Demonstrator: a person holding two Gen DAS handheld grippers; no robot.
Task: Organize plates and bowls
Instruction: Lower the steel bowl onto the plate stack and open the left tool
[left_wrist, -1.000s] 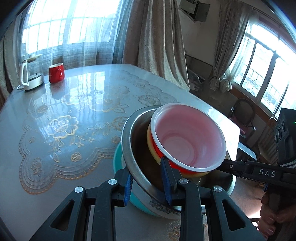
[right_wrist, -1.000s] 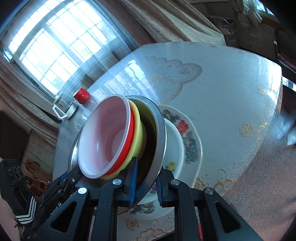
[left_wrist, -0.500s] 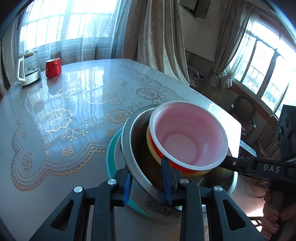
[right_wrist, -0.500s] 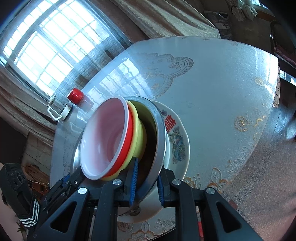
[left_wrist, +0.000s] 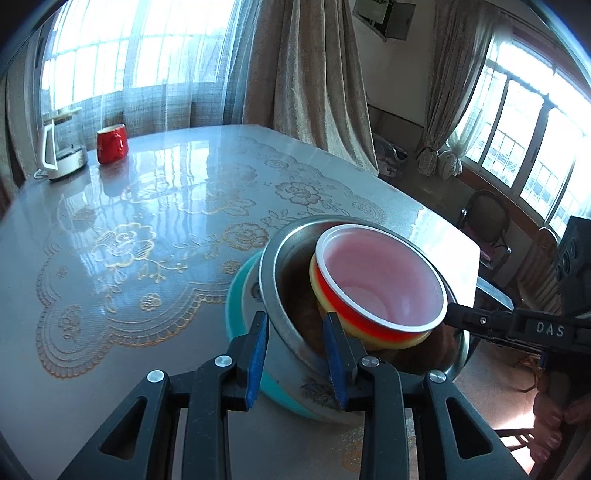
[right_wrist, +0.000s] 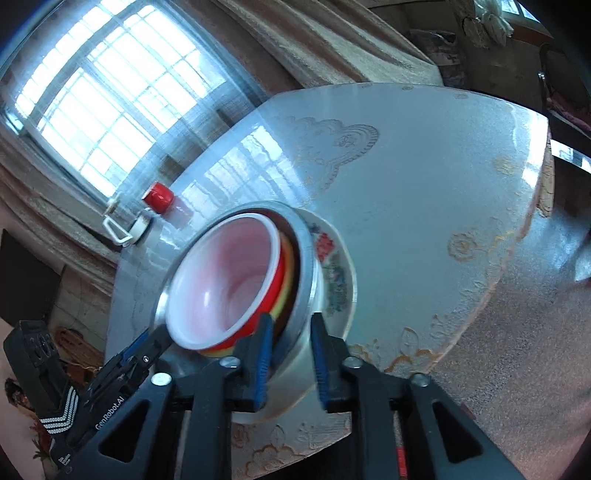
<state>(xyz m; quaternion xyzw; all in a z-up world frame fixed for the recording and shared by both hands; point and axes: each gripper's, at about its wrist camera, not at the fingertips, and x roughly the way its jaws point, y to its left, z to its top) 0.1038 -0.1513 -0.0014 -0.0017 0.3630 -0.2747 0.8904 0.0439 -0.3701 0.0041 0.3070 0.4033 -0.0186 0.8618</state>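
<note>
A steel bowl (left_wrist: 275, 280) holds a red bowl with a pale pink inside (left_wrist: 376, 280) nested in a yellow bowl (left_wrist: 317, 288). The steel bowl sits in a teal bowl (left_wrist: 236, 295), which in the right wrist view rests on a flowered white plate (right_wrist: 336, 273). My left gripper (left_wrist: 297, 354) straddles the steel bowl's near rim, its jaws spread a little off the metal. My right gripper (right_wrist: 288, 350) straddles the opposite rim (right_wrist: 306, 280), jaws also spread. The right gripper's finger shows in the left wrist view (left_wrist: 491, 321).
The stack stands near the table's corner edge (left_wrist: 476, 258). A red mug (left_wrist: 110, 147) and a white kettle (left_wrist: 59, 151) stand at the far side by the window. A chair (left_wrist: 484, 218) stands beyond the table.
Both grippers' jaws have widened from a tight clamp on the steel bowl's rim. The stack now sits lower and more level on the table.
</note>
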